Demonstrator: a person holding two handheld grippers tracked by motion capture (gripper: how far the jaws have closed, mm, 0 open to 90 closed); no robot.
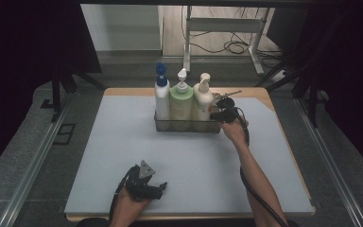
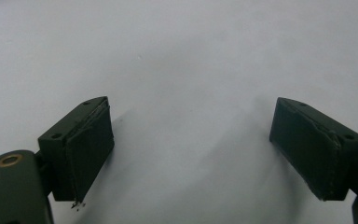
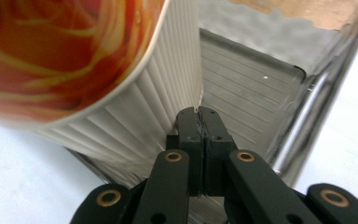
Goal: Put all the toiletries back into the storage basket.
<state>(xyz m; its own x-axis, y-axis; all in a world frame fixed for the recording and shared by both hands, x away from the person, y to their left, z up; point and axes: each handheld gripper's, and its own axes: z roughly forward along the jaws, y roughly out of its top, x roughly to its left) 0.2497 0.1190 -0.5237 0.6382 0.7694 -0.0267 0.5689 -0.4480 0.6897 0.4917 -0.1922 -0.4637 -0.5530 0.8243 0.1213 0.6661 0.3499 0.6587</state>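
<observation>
A metal basket point(image 1: 186, 126) stands at the back middle of the grey mat. It holds a white bottle with a blue cap point(image 1: 161, 97), a green pump bottle point(image 1: 181, 101) and a cream pump bottle point(image 1: 203, 99). My right gripper point(image 1: 216, 115) is at the basket's right end, beside the cream bottle. In the right gripper view its jaws point(image 3: 201, 112) are pressed together over the basket's floor point(image 3: 251, 88), with nothing visible between them and the ribbed white bottle point(image 3: 135, 93) just to their left. My left gripper point(image 1: 160, 188) rests near the front edge, open point(image 2: 191, 149) over bare mat.
The grey mat point(image 1: 123, 156) covers a wooden table whose edge shows at the back right point(image 1: 260, 93). Dark curtains flank both sides. A white desk frame and floor cables point(image 1: 236, 47) lie beyond the table. The right gripper's cable point(image 1: 260, 198) trails along the forearm.
</observation>
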